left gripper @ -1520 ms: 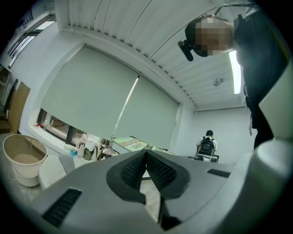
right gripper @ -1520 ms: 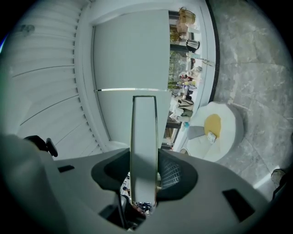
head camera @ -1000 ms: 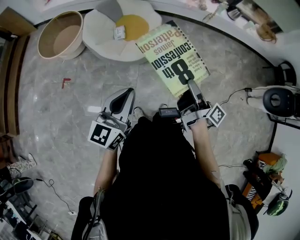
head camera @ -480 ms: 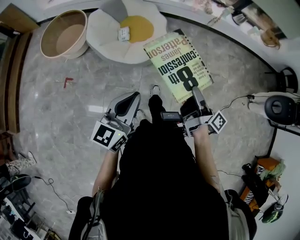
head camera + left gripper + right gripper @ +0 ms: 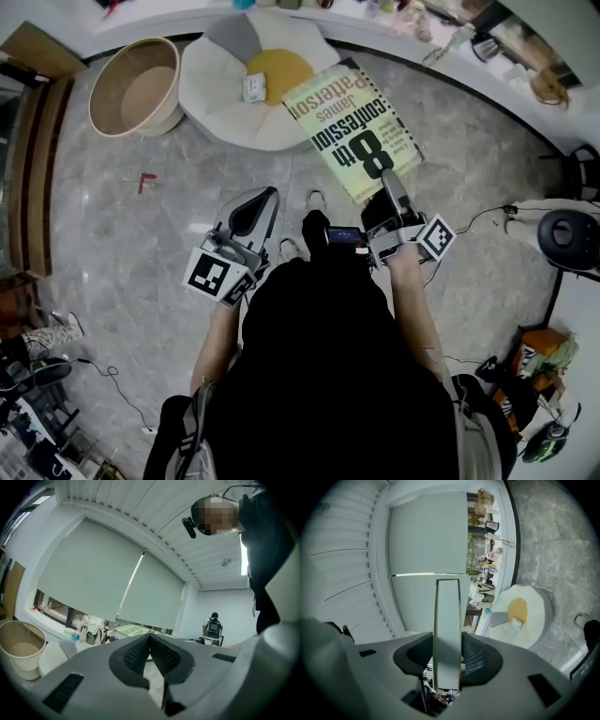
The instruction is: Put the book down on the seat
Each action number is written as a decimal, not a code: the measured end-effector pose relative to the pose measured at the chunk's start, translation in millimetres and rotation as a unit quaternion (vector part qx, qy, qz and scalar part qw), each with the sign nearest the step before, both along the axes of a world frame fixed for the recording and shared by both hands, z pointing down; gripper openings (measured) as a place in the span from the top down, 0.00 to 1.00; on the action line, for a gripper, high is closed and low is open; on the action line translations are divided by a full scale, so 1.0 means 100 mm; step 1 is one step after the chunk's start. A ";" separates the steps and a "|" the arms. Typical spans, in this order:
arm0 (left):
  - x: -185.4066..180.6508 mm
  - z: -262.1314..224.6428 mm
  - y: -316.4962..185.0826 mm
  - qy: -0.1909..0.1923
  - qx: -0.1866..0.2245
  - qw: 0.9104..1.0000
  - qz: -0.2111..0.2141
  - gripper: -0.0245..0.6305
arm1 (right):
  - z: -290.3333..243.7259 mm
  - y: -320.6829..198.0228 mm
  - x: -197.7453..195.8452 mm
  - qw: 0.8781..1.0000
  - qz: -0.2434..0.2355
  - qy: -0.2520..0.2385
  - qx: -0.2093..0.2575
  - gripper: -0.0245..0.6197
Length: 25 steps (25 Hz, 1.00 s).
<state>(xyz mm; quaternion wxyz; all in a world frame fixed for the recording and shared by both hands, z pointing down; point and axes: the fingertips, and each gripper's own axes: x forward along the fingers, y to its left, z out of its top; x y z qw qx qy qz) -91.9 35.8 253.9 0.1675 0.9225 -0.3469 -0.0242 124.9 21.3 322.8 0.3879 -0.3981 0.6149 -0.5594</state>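
Grey ribbed fingers of the left gripper [image 5: 251, 208] are pressed together on nothing, idle at about eight o'clock of the load. The right gripper [image 5: 387, 183] has its fingers clamped on the near edge of the large pale green paperback book with bold black title lettering [image 5: 352, 131]. The book juts out flat, cover up, towards eleven o'clock above the grey marble floor [image 5: 141, 234]. Only its far corner overlaps the rim of the white petal-shaped cushioned seat with a round yellow centre [image 5: 214, 89], so it is not yet down.

The step in hand looks like the carry to the seat. It would go best by bringing the book further towards eleven o'clock until most of the cover is over the cushion. A single edge grip leaves a long overhang likely to droop or twist, so it should be kept level. The fingers should part only once the underside rests. Let go at the rim, it could slide off. A small white packet [image 5: 253, 87] lies beside the yellow centre and is worth avoiding. The beige round tub [image 5: 136, 84], at nine o'clock of the seat, is well apart.
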 end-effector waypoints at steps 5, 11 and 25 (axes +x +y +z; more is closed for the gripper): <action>-0.07 -0.16 -0.02 0.001 0.014 1.000 -0.009 0.95 | -0.02 0.01 0.00 1.000 0.003 -0.001 -0.001 0.68; -0.18 -0.12 -0.02 -0.010 0.004 0.999 -0.037 0.94 | 0.00 -0.02 -0.01 1.000 -0.004 -0.002 0.000 0.68; -0.18 -0.22 0.04 -0.002 -0.021 0.996 -0.082 0.95 | -0.04 0.01 0.02 0.999 -0.027 -0.005 -0.025 0.68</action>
